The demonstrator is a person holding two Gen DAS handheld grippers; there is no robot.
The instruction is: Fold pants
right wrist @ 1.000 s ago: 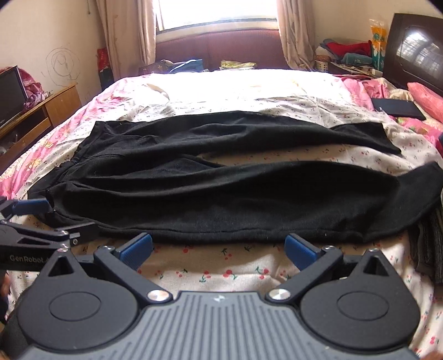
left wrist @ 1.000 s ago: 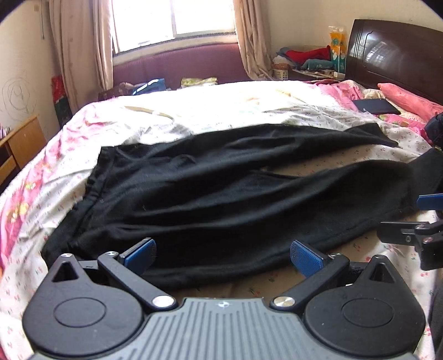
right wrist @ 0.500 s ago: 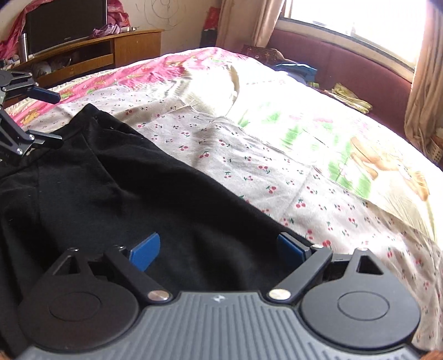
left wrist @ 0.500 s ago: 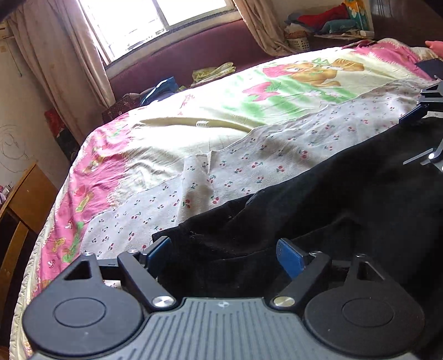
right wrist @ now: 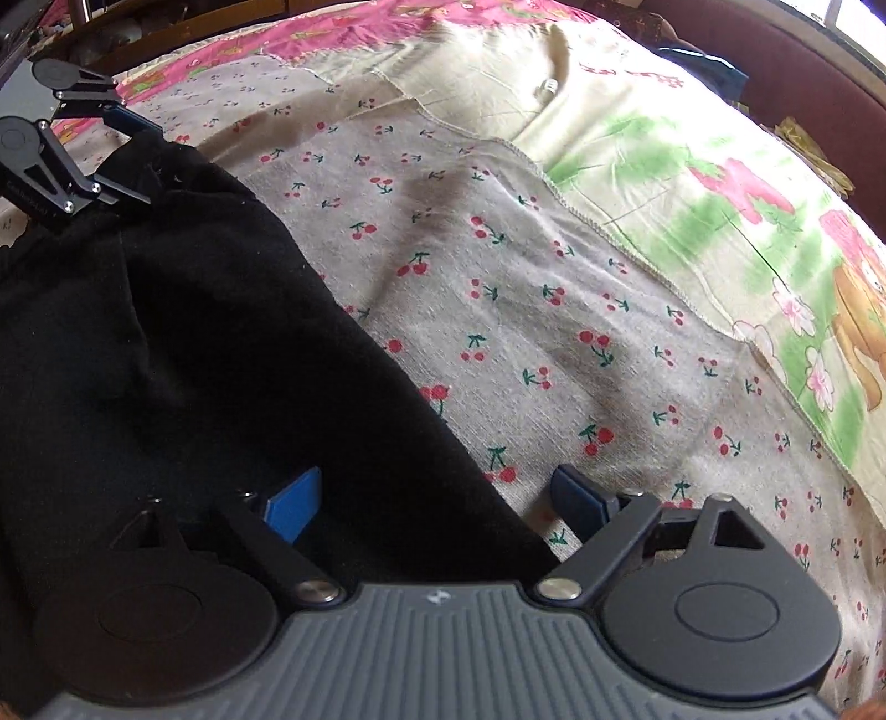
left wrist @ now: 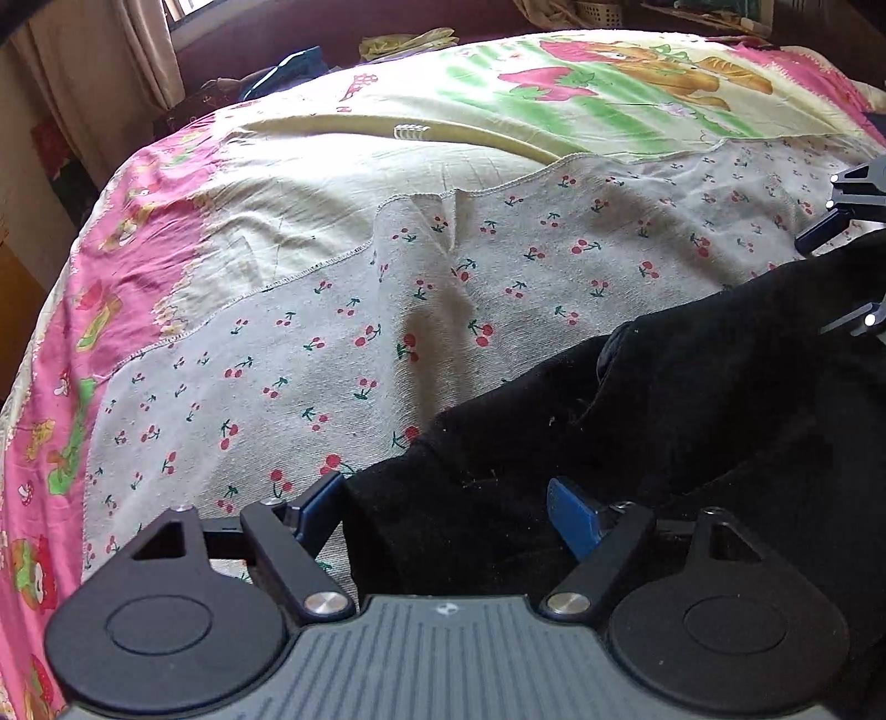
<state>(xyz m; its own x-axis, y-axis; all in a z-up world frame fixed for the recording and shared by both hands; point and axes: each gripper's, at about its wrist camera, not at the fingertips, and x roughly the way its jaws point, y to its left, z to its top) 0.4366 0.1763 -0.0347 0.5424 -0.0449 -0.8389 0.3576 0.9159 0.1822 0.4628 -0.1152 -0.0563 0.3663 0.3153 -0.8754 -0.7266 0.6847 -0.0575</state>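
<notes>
Black pants [left wrist: 692,399] lie on the cherry-print bed sheet [left wrist: 332,343]. My left gripper [left wrist: 446,515] is open and low over the far edge of the pants, with the cloth between its blue pads. My right gripper [right wrist: 437,509] is open too, straddling the far edge of the pants [right wrist: 166,360] further along. Each gripper shows in the other's view: the right one at the right edge of the left wrist view [left wrist: 853,249], the left one at the top left of the right wrist view [right wrist: 119,160], both at the cloth's edge.
A cartoon-print quilt [left wrist: 609,83] covers the far side of the bed. A dark red window bench [right wrist: 803,83] with small items runs beyond it. Wooden furniture [right wrist: 166,27] stands off the bed's left end.
Both grippers have moved from the near side over the pants to the far edge and dropped close to the cloth. Both stay open.
</notes>
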